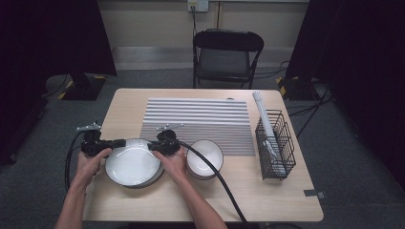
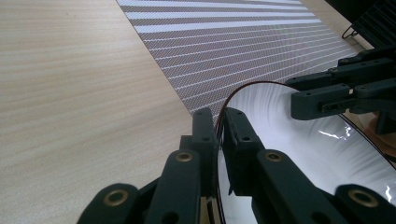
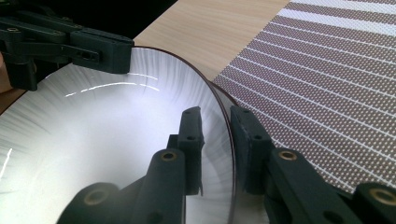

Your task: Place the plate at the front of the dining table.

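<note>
Plate (image 1: 132, 163), white inside with a thin dark edge, sits on the wooden table (image 1: 267, 200) between the two tongs, its near part just in front of the person's hands. The left gripper (image 1: 120, 142) comes at it from the plate's left side, and in the left gripper view its two black jaws stand narrow, pinched on the rim (image 2: 219, 122) with one jaw outside and one over the white inner face. The right gripper (image 1: 154, 146) meets the opposite side of the rim; in the right gripper view the rim (image 3: 223, 116) runs between its jaws, one jaw over the white inside and the other outside, with a slim gap showing on each side, so the jaws straddle the edge rather than press hard on it. Each gripper shows across the plate in the other's view, so the two face each other over the dish. Just beyond the right gripper, away from the plate, a smaller white bowl (image 1: 204, 159) stands on the table, close to that hand, and the gripper's black cable (image 1: 224, 183) trails past it to the table's near edge. Ahead of both tongs lies a striped grey placemat (image 1: 200, 119), its near edge close to the plate's far rim. Well past the bowl, off to the right gripper's side, stands a black wire basket (image 1: 274, 143) with a long pale roll leaning in it.
</note>
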Available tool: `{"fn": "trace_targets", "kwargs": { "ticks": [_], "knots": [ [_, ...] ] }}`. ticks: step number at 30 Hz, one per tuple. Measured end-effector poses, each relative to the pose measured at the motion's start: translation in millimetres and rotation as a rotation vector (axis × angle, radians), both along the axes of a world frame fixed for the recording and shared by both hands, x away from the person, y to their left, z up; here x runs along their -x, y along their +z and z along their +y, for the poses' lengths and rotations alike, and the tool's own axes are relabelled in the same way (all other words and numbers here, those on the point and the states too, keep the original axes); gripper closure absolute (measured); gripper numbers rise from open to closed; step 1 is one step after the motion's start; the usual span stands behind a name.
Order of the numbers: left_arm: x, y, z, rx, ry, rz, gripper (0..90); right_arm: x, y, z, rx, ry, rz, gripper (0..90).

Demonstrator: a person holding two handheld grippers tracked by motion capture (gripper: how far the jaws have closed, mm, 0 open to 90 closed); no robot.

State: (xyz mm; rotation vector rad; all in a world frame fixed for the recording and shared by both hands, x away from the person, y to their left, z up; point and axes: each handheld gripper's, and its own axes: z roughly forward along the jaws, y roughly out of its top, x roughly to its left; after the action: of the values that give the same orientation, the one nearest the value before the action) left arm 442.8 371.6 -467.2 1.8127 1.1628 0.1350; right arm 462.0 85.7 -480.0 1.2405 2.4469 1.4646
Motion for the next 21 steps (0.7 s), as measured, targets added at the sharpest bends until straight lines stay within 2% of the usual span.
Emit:
{"fn": "trace_targets", "kwargs": {
  "ticks": [4, 8, 13, 15, 21],
  "knots": [
    [-0.2, 0.1, 0.6, 0.004, 0.008, -0.002, 83.8, 0.6, -0.4, 0.9, 0.018, -0.008, -0.017, 80.3],
    [-0.4, 0.1, 0.6, 0.003, 0.017, -0.005, 83.6, -2.8, -0.2, 0.0, 0.004, -0.003, 0.004, 81.9],
    [-0.9, 1.8, 0.4, 0.007, 0.023, -0.022, 83.4, -4.5, 1.1, -2.5, -0.029, -0.022, -0.013, 84.7],
    [-1.2, 1.7, 0.9, 0.011, 0.025, -0.028, 83.5, -7.2, 3.5, -3.6, -0.039, -0.026, -0.005, 85.4],
    [-2.8, 1.4, -2.7, 0.004, 0.041, -0.048, 83.6, -13.2, 5.8, -4.1, -0.032, -0.043, -0.024, 85.0]
  ]
}}
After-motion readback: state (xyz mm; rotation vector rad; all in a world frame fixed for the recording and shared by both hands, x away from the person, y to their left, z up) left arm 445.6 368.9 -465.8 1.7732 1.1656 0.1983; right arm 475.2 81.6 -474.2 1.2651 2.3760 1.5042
